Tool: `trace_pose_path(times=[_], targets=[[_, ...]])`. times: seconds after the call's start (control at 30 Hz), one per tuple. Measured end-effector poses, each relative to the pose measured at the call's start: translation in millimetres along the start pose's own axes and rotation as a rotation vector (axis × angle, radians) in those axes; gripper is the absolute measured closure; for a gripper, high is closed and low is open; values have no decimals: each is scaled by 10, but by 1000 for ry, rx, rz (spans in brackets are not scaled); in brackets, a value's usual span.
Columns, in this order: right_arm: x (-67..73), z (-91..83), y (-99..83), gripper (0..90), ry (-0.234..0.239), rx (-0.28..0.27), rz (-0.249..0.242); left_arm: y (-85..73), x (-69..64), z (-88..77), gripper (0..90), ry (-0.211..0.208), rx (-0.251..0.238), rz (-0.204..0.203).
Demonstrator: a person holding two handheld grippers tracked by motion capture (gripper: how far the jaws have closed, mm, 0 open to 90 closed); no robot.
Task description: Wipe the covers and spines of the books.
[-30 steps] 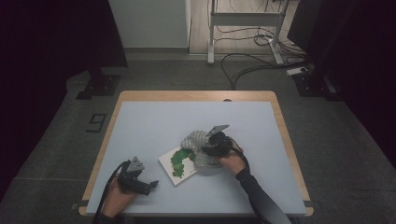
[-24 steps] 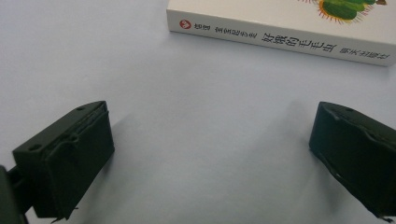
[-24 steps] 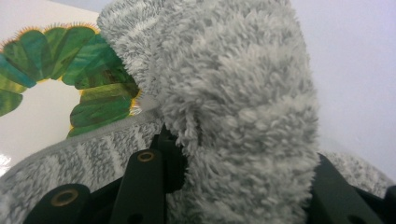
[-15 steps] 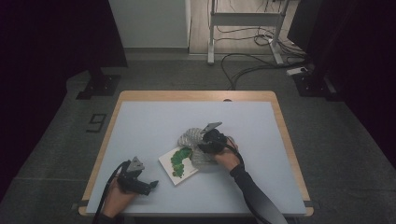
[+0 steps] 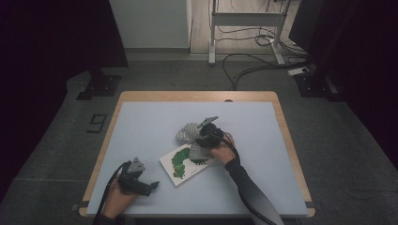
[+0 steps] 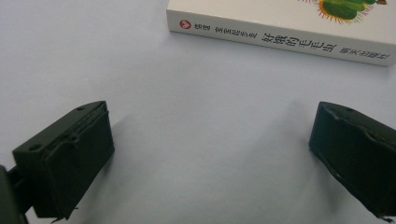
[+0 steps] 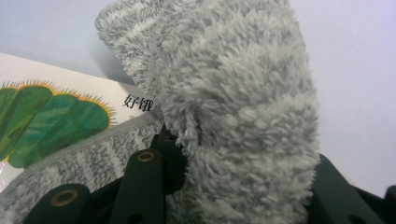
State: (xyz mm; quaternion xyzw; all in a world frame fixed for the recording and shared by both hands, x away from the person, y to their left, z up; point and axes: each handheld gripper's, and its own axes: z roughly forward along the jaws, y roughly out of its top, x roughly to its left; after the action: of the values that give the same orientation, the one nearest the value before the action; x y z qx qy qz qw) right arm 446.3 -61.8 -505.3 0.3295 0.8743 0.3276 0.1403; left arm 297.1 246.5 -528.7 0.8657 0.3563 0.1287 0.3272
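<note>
Right fingers (image 7: 233, 196) clamp one grey fluffy cloth (image 7: 233, 93) over one book (image 5: 180, 164); left fingers (image 6: 210, 158) gape.

Your table (image 5: 141, 126) has a pale blue-grey top edged in a wooden rim. A white picture book (image 5: 184, 164) with a green caterpillar cover lies flat on it, just ahead of your left gripper (image 5: 152, 186), which rests low on the table with jaws spread and nothing between them. A fluffy grey cloth (image 5: 187, 133) is clamped in your right gripper (image 5: 202, 140), draped over the book's far corner.
</note>
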Motion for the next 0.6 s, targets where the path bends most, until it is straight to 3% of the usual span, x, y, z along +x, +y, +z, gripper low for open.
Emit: trace_pose_path(times=[0.1,0.33,0.6], targets=[[23,2,9,606,22,2,-4,0,0,0,0,0,1,0],[202,12,65,606,9,14,-70,0,0,0,0,1,0,1],[380,34,101,606,65,6,-105,0,-3,2,0,0,-3,-4]])
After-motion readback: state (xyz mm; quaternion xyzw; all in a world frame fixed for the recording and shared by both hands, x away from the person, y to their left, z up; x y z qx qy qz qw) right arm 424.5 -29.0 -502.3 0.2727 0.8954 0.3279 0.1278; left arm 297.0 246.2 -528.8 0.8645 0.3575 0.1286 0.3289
